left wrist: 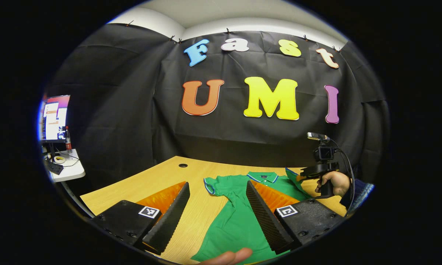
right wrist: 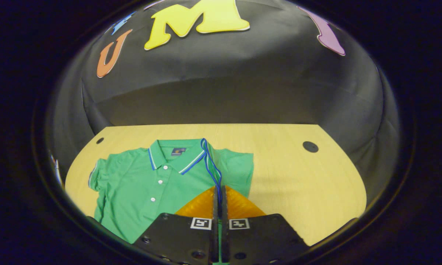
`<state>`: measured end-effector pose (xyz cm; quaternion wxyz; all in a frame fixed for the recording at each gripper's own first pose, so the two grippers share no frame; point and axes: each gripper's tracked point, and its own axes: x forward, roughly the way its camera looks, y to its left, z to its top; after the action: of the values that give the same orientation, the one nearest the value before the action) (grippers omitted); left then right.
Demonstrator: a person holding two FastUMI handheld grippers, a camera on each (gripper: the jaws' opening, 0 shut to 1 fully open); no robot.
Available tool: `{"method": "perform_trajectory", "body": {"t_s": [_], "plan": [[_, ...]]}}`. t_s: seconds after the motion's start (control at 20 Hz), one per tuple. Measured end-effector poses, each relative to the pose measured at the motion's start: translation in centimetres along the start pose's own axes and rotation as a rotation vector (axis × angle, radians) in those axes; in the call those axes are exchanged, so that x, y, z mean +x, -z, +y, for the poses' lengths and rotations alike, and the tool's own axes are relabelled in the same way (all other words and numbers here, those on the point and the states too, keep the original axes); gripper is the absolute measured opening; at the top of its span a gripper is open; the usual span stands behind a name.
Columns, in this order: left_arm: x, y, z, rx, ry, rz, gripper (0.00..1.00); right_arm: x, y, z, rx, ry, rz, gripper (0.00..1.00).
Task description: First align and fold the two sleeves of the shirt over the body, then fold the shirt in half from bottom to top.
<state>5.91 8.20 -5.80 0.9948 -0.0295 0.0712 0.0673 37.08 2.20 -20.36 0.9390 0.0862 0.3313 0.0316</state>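
Shirt (right wrist: 140, 184) is a green polo, lying face up and flat on the wooden table (right wrist: 298, 176), collar (right wrist: 173, 154) toward the booth wall, hem toward me. Thin knit by the look: I judge it light, limp, no stiffness of its own, and likely to slide on the smooth tabletop if dragged. Not fragile. It will sag and crease wherever it is unsupported, so lift low and lay it down, not toss.

Right sleeve (right wrist: 210, 162) is pinched by its striped cuff in my right gripper (right wrist: 218, 193), jaws clamped together on the cloth, the sleeve raised and drawn in over the body beside the collar. In the left gripper view the same gripper (left wrist: 309, 173) and the hand (left wrist: 335, 182) holding it sit over that shoulder. Left sleeve (right wrist: 95, 173) lies spread out flat on the table, not yet folded.

Left gripper (left wrist: 218, 189) hovers above the shirt's left side, jaws spread wide, holding nothing. A fingertip (left wrist: 228, 256) shows at the bottom edge, near the hem.

Grip points, my call: cuff hem for the sleeves, since the doubled trim edge gives the pads something to bite. For the bottom-to-top fold, take the two hem corners, one per gripper, so the cloth stays taut between them.

Risk: a single-layer pinch slipping out, or the body bunching if I pull sideways.
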Motion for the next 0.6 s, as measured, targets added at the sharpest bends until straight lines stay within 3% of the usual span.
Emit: {"method": "perform_trajectory", "body": {"t_s": [0.05, 0.25, 0.6], "plan": [[0.1, 0.0, 0.2, -0.004, -0.005, 0.0, 0.99, -0.1, 0.3, 0.7, 0.002, -0.019, 0.008, 0.12], [0.6, 0.7, 0.2, -0.023, -0.011, 0.013, 0.98, -2.3, -0.8, 1.2, -0.013, -0.031, -0.06, 0.92], [2.1, 2.3, -1.0, 0.004, -0.012, 0.045, 0.96, -13.4, -4.8, 0.4, -0.04, -0.034, -0.306, 0.94]]}}
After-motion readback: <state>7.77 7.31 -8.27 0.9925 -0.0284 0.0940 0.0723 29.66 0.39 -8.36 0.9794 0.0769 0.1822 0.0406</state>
